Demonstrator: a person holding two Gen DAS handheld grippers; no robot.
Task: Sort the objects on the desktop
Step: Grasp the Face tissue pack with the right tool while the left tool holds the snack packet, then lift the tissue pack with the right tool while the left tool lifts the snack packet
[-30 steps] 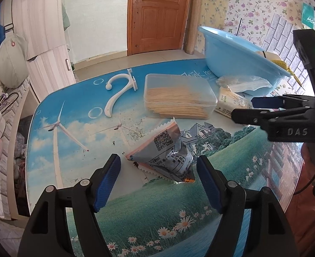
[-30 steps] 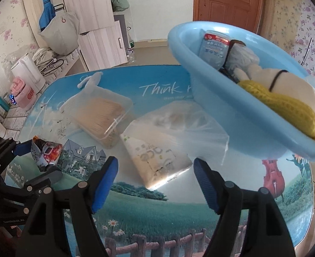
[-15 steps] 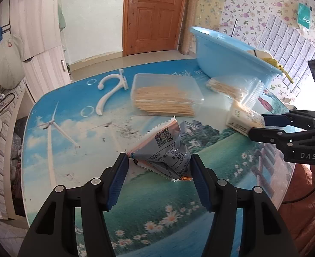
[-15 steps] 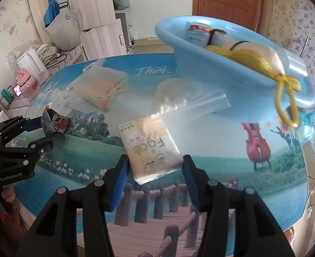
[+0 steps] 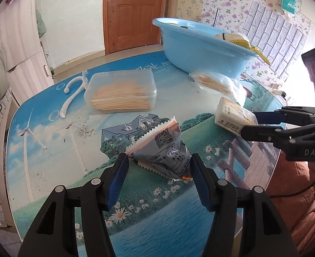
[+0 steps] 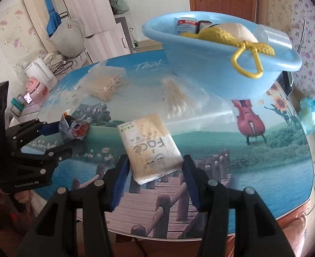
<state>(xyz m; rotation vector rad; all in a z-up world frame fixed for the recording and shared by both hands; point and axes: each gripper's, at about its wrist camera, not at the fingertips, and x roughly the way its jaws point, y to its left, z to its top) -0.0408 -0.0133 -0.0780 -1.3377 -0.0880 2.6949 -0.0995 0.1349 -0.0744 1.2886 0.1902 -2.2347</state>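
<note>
Both views are brightly daylit and bent at the edges by fisheye distortion. Glare is seen on the table, and the right wrist view is slightly blurred.

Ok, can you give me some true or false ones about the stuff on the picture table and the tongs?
1. The left tongs sit around the crinkly silver snack packet. True.
2. The right tongs are around the clear plastic box of wooden sticks. False: they are around the pale tissue pack printed "face".
3. The big light-blue plastic basin is empty. False: a yellow knitted thing and a small bottle lie in it.
4. A white plastic hook lies beside the stick box. True.
5. The clear bag of cotton swabs is inside the basin. False: it lies on the table.
</note>
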